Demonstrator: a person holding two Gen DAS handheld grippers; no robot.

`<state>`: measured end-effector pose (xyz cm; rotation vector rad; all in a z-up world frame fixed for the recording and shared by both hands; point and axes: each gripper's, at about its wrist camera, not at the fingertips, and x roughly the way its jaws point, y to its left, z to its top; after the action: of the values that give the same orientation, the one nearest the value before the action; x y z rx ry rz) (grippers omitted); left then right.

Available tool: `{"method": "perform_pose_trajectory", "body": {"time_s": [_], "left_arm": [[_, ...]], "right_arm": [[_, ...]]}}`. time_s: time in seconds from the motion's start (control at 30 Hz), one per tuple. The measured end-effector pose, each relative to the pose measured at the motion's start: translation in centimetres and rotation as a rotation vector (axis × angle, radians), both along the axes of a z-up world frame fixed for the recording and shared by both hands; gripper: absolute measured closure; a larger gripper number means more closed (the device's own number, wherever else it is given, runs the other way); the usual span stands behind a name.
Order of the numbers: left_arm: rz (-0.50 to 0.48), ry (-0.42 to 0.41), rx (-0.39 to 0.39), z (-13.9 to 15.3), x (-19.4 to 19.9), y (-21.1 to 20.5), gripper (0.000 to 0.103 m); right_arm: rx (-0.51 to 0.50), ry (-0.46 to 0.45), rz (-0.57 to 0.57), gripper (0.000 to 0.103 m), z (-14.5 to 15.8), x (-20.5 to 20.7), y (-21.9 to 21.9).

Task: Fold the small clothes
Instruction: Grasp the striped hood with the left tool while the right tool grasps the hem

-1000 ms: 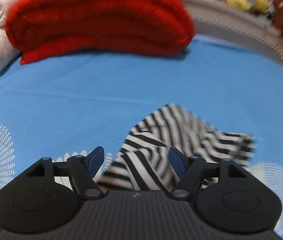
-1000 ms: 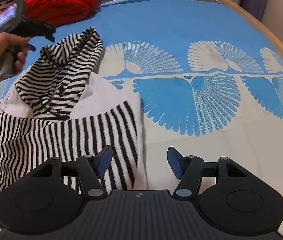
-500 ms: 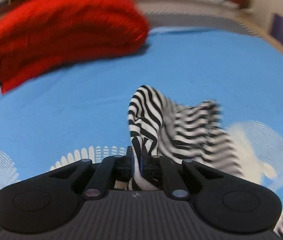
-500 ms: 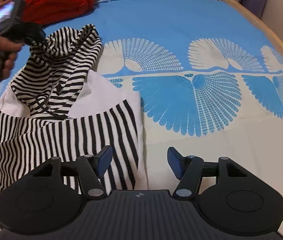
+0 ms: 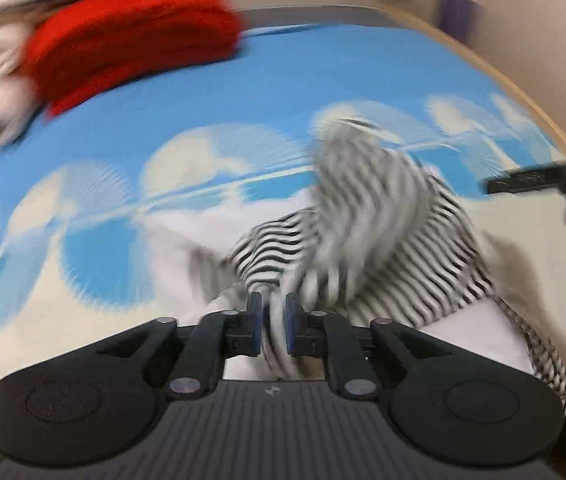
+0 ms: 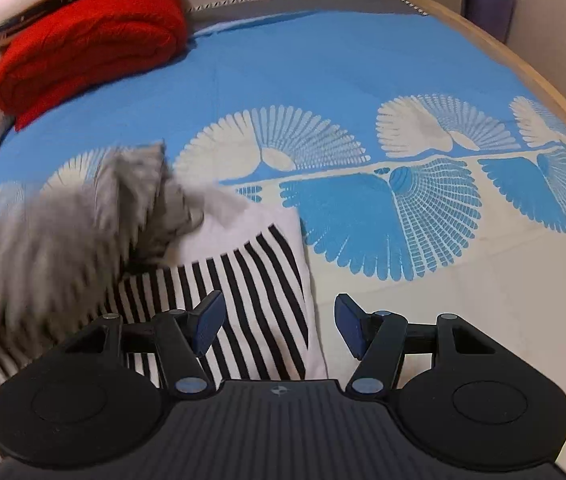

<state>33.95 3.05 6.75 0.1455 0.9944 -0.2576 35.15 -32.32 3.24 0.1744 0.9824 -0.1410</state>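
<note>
Since 1 second ago your left gripper [image 5: 270, 322] clamps the limp striped garment [image 5: 379, 216], swinging its hood; right gripper [image 6: 279, 322] gapes empty.

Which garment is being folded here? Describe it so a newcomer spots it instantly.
On the blue fan-print bedspread, look at the near left. The striped garment lies there, black-and-white with a white panel, unlike the plain red blanket behind it.

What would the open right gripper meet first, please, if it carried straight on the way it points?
Probably only the blue-and-cream fan-patterned bedsheet: the right gripper points just past the black-and-white striped garment; depth is uncertain.
</note>
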Motion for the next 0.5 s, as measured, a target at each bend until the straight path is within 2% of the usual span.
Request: {"method": "perform_pose_trajectory", "body": {"time_s": [0.07, 0.1, 0.2, 0.27, 0.3, 0.33, 0.4, 0.47, 0.5], "left_arm": [[0.115, -0.01, -0.073, 0.5, 0.7, 1.3, 0.074], [0.158, -0.011, -0.132, 0.2, 1.3, 1.6, 0.062], [0.206, 0.026, -0.209, -2.6, 3.4, 1.0, 0.045], [0.268, 0.12, -0.202, -5.4, 5.2, 1.1, 0.042], [0.329, 0.2, -0.15, -7.0, 6.0, 1.3, 0.043], [0.361, 0.221, -0.132, -7.8, 6.3, 1.6, 0.042], [0.419, 0.258, -0.18, -9.0, 7.3, 2.6, 0.038], [0.462, 0.322, -0.289, -10.1, 8.0, 3.5, 0.038], [0.469, 0.34, -0.314, -10.4, 8.0, 3.6, 0.038]], "right_arm": [[0.011, -0.027, -0.025, 0.041, 0.5, -0.1, 0.0], [0.018, -0.039, -0.034, 0.041, 0.7, 0.0, 0.0], [0.063, -0.071, -0.037, 0.044, 0.6, 0.1, 0.6], [0.125, -0.062, -0.035, 0.051, -0.1, 0.3, 1.0], [0.177, -0.041, -0.035, 0.051, -0.8, 0.5, 1.2], [0.226, -0.014, -0.035, 0.051, -1.5, 0.7, 1.4], [0.311, 0.054, -0.022, 0.051, -3.2, 1.2, 2.0], [0.364, 0.124, 0.023, 0.051, -4.8, 1.7, 3.3], [0.374, 0.152, 0.046, 0.051, -5.4, 1.9, 4.0]]}}
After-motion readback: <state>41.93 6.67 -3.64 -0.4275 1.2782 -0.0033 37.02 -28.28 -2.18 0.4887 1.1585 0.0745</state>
